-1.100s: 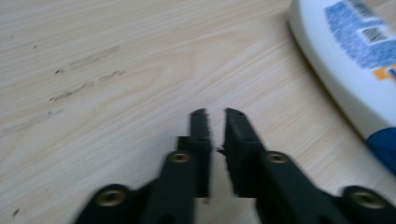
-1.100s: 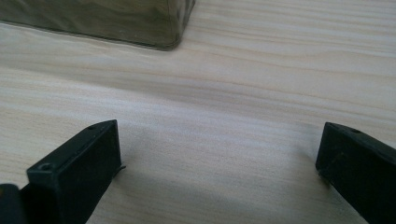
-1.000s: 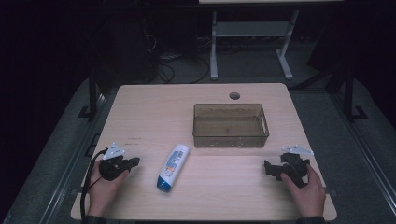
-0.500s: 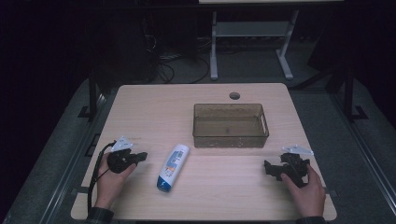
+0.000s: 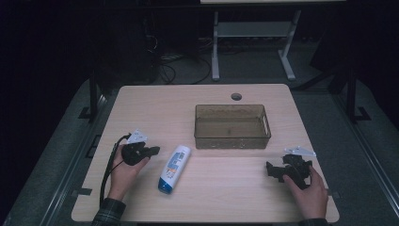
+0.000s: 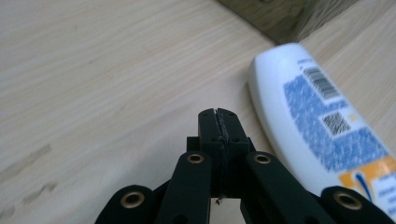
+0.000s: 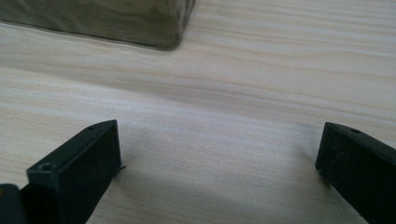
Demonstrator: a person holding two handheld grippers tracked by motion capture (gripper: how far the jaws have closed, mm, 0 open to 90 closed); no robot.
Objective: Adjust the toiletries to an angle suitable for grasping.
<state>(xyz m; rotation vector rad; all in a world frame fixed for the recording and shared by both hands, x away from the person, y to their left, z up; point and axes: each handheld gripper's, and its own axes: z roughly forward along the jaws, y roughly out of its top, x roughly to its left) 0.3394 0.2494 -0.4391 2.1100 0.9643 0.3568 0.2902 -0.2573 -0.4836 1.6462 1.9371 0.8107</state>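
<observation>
the white plastic bottle with a blue-and-orange label and a blue cap (image 5: 174,168) lies on its side on the light wooden tabletop (image 5: 155,108), capped end toward the person, just in front of the near left corner of the smoky translucent rectangular bin (image 5: 232,126) and apart from it. the bin stands empty near the middle of the tabletop.

the left gripper (image 5: 153,151) hovers just beside the bottle's left flank, not touching it. in the left gripper view its two black jaws are pressed flat together with nothing between them (image 6: 218,122), and the bottle (image 6: 322,126) sits close off to one side of the tips. the right gripper (image 5: 271,170) rests low near the front right of the tabletop, well apart from the bottle, its jaws spread wide over bare wood (image 7: 217,163), with a corner of the bin (image 7: 116,21) ahead of it.

judging from this, the step in hand is the approach to the bottle, most likely to lift it into the bin; no grasp has begun. the next move calls for the left jaws to part wider than the bottle's body, then straddle it across its narrow width near the middle, so it does not roll or tip when lifted. pushing with closed jaws would only send it rolling.
</observation>
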